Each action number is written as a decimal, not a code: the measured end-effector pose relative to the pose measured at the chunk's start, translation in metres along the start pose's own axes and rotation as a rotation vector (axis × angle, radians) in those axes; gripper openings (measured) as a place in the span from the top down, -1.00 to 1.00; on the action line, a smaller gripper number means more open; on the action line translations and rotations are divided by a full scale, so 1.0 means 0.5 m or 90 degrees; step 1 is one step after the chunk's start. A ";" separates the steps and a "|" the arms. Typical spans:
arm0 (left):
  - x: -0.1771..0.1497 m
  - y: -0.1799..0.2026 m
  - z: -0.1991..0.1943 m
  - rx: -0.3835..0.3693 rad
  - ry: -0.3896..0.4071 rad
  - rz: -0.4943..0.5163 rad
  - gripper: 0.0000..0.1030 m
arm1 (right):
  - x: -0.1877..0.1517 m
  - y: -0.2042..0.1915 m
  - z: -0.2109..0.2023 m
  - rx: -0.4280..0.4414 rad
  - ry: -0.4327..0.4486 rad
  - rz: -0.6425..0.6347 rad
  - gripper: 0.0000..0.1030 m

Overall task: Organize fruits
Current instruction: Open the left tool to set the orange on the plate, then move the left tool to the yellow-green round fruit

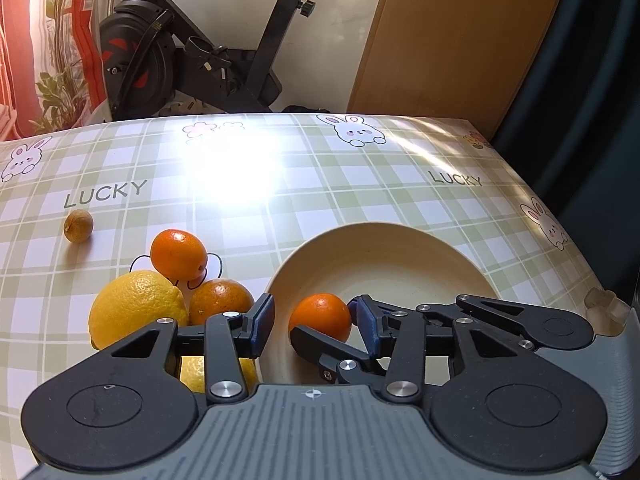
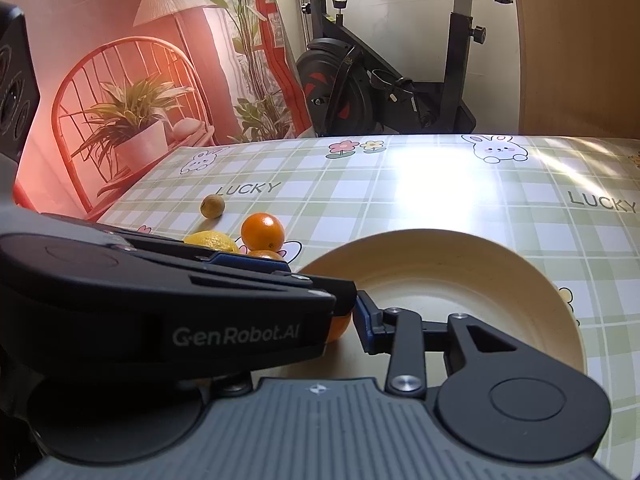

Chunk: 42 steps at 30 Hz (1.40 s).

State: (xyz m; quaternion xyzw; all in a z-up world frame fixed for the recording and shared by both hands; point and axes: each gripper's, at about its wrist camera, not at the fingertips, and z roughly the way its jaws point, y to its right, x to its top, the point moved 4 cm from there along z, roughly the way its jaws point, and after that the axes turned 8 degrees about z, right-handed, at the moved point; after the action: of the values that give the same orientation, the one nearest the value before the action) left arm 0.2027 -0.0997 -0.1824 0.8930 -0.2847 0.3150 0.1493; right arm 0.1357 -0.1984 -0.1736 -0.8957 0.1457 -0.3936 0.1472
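Observation:
A cream bowl (image 1: 400, 248) stands on the checked tablecloth. One orange (image 1: 320, 317) lies in its near left part, between the spread fingers of my open left gripper (image 1: 314, 320). My right gripper (image 1: 348, 344) reaches into the bowl beside it; in the right wrist view the left gripper's body (image 2: 168, 300) hides its left finger, and only a sliver of the orange (image 2: 340, 326) shows by its right finger (image 2: 366, 320). Left of the bowl lie a lemon (image 1: 136, 308), two more oranges (image 1: 179, 254) (image 1: 220, 300), a second lemon (image 1: 192, 372) and a small brown fruit (image 1: 78, 225).
The table's right edge (image 1: 560, 216) and far edge are close to the bowl. An exercise bike (image 1: 192, 52) and a wooden panel (image 1: 440, 40) stand behind the table. A small translucent object (image 1: 600, 300) sits at the right corner.

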 end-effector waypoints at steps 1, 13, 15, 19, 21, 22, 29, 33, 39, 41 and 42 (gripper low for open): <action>-0.001 -0.001 -0.002 0.000 0.002 -0.001 0.01 | -0.001 0.000 -0.001 -0.003 0.000 0.000 0.24; -0.011 0.002 -0.086 0.014 0.054 0.003 -0.07 | -0.012 0.008 -0.041 -0.037 0.026 0.012 0.11; -0.020 0.001 -0.103 0.021 0.061 0.002 -0.07 | -0.018 0.009 -0.060 -0.034 0.039 0.033 0.11; -0.039 -0.004 -0.133 0.031 0.076 -0.016 -0.07 | -0.031 0.001 -0.087 -0.027 0.050 0.042 0.11; -0.049 -0.008 -0.147 0.034 0.083 -0.026 -0.07 | -0.035 -0.007 -0.095 -0.023 0.054 0.036 0.11; -0.055 -0.010 -0.155 0.035 0.086 -0.031 -0.07 | -0.036 -0.011 -0.098 -0.021 0.056 0.032 0.11; -0.105 -0.042 -0.206 0.051 0.093 -0.057 -0.07 | -0.055 -0.054 -0.116 0.000 0.060 -0.007 0.11; -0.135 -0.067 -0.228 0.061 0.094 -0.087 -0.07 | -0.073 -0.072 -0.123 0.008 0.055 -0.032 0.11; -0.172 -0.108 -0.245 0.066 0.090 -0.141 -0.07 | -0.094 -0.091 -0.130 0.018 0.049 -0.057 0.11; -0.180 -0.112 -0.248 0.066 0.093 -0.150 -0.07 | -0.101 -0.095 -0.129 0.021 0.043 -0.062 0.11; -0.181 -0.113 -0.249 0.069 0.094 -0.149 -0.07 | -0.105 -0.097 -0.128 0.023 0.039 -0.064 0.11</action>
State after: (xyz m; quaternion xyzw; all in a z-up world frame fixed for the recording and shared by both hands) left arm 0.1196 0.0379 -0.1517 0.9011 -0.1494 0.3753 0.1575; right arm 0.0607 -0.1439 -0.1484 -0.8867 0.0981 -0.4300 0.1387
